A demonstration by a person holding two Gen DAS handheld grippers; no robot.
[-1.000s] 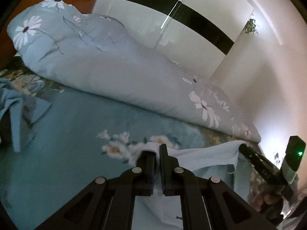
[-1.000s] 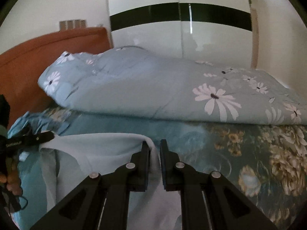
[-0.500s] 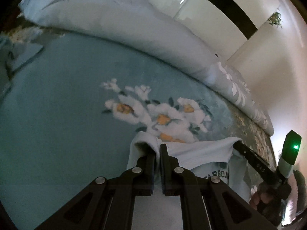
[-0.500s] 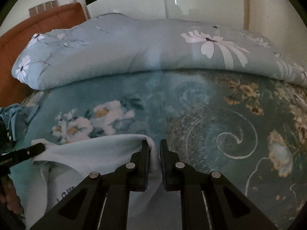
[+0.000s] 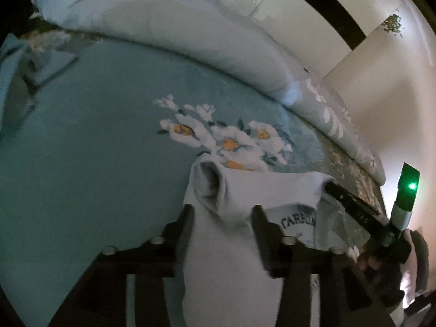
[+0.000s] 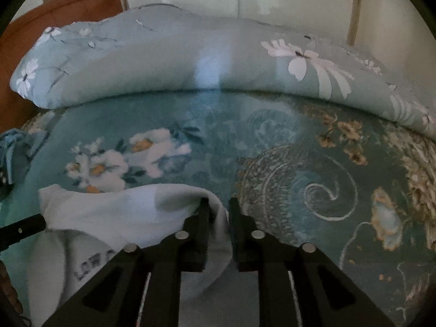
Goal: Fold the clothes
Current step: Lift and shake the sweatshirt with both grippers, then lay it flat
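Right gripper: black two-finger gripper (image 6: 219, 207), jaws opening, a fold of cloth between them – pads not visibly pressing.
Garment: pale white-blue soft shirt (image 6: 117, 212) with dark lettering, lying crumpled at lower left on the bed.
Bed: teal bedspread (image 6: 272, 147) printed with white-and-orange flowers and a pale spiral.
Quilt: light blue rolled quilt with white daisies (image 6: 169, 62) – lying across the far side.
Headboard: orange-brown wooden headboard (image 6: 62, 8), upper left.
Left edge: black finger of the other gripper (image 6: 21, 230), touching the shirt.
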